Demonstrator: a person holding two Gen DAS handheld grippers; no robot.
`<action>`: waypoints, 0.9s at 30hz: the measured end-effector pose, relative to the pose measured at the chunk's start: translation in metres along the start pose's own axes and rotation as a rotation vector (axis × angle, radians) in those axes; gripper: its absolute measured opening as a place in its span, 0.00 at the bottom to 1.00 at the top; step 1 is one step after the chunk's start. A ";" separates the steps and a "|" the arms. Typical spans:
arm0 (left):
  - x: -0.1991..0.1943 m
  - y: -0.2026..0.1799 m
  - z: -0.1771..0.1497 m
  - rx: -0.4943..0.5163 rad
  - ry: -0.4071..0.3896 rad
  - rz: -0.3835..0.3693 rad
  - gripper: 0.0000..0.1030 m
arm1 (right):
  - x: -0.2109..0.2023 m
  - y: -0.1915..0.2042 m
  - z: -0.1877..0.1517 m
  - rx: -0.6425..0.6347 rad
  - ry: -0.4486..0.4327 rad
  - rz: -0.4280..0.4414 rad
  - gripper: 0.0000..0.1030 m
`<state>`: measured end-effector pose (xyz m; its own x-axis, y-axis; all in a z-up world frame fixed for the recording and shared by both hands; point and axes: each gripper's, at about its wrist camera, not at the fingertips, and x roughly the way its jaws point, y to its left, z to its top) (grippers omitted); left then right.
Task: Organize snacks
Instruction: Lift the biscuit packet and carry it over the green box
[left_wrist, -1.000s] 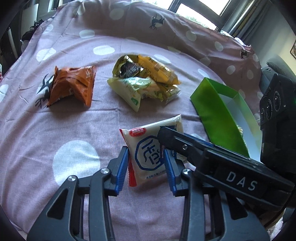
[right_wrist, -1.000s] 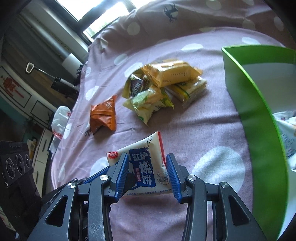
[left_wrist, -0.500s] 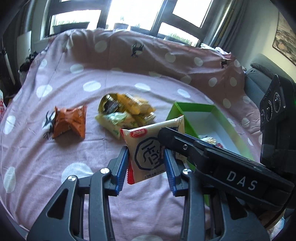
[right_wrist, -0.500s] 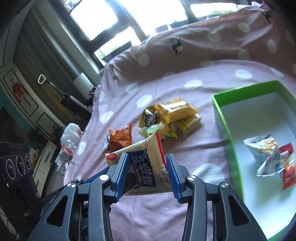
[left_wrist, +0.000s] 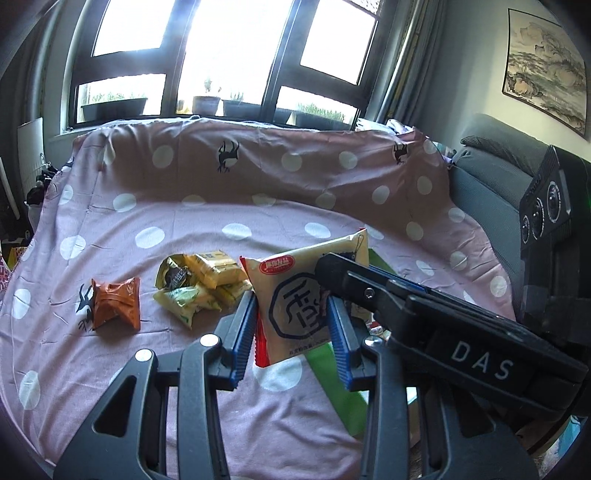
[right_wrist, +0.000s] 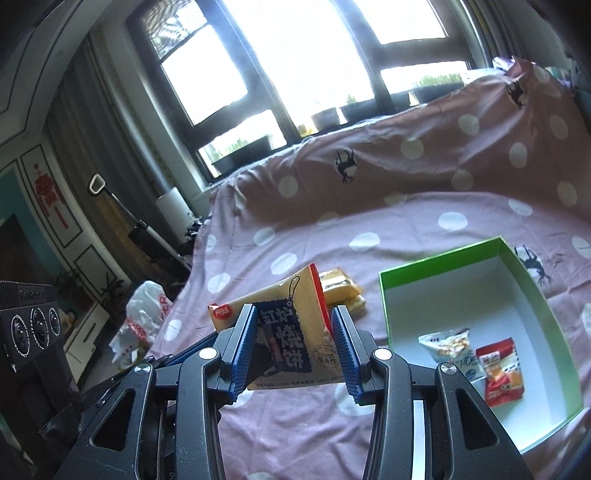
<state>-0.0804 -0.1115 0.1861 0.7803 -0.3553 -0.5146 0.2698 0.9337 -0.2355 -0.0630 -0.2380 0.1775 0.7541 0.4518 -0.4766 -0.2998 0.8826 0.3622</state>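
A cream snack packet with blue print and a red edge (left_wrist: 295, 295) is held in the air by both grippers, above the pink dotted cloth. My left gripper (left_wrist: 291, 325) is shut on it. My right gripper (right_wrist: 295, 339) is shut on the same packet (right_wrist: 288, 332) from the other side. A green box with a white inside (right_wrist: 517, 258) lies to the right in the right wrist view; in the left wrist view only its green wall (left_wrist: 332, 380) shows below the packet. It holds a white packet (right_wrist: 448, 345) and a red packet (right_wrist: 500, 369).
An orange packet (left_wrist: 116, 302) lies on the cloth (left_wrist: 110, 369) at the left. A pile of yellow and green packets (left_wrist: 199, 284) lies beside it. A grey sofa (left_wrist: 491, 184) stands at the right. A white plastic bag (right_wrist: 144, 314) lies on the floor.
Both grippers have lifted the cream packet off the cloth and higher. The views have tilted up, so the windows and the whole box now show.
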 end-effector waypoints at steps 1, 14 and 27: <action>-0.002 -0.002 0.001 0.001 -0.008 0.000 0.35 | -0.003 0.001 0.003 -0.007 -0.009 -0.001 0.44; 0.017 -0.041 -0.002 0.072 -0.005 -0.012 0.35 | -0.025 -0.039 0.000 0.021 -0.061 -0.009 0.44; 0.045 -0.077 0.004 0.104 0.020 -0.079 0.35 | -0.042 -0.079 0.007 0.076 -0.086 -0.057 0.44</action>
<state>-0.0637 -0.1991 0.1838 0.7432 -0.4275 -0.5146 0.3874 0.9021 -0.1899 -0.0667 -0.3278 0.1745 0.8170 0.3851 -0.4292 -0.2119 0.8928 0.3976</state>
